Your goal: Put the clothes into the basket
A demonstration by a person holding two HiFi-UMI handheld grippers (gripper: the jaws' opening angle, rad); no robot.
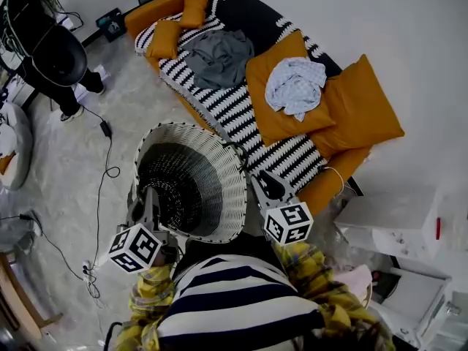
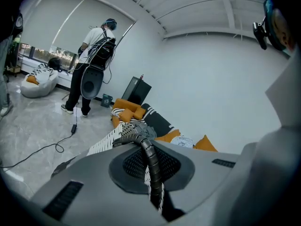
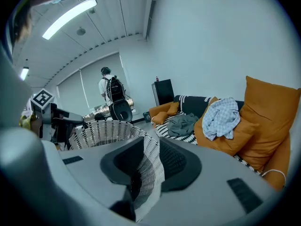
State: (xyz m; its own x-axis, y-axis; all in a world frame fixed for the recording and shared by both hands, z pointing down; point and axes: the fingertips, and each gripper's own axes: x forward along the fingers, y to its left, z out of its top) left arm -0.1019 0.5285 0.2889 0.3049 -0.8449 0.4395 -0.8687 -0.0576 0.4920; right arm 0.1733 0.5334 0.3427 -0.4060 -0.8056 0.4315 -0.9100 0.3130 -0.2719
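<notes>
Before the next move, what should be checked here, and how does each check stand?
1. The left hand-held gripper is shut on the black handle of the basket: ok.
2. The right hand-held gripper clamps the basket: not ok; the wall stands between its jaws with a gap beside it.
3. The basket is open, nothing inside: ok.
4. The gray garment and checked garment lie uncovered on the sofa: ok.
5. Clothes within reach from here: cannot tell.

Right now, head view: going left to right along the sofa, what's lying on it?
Two small orange cushions → grey garment → pale checked cloth → big orange cushion at the right end.
</notes>
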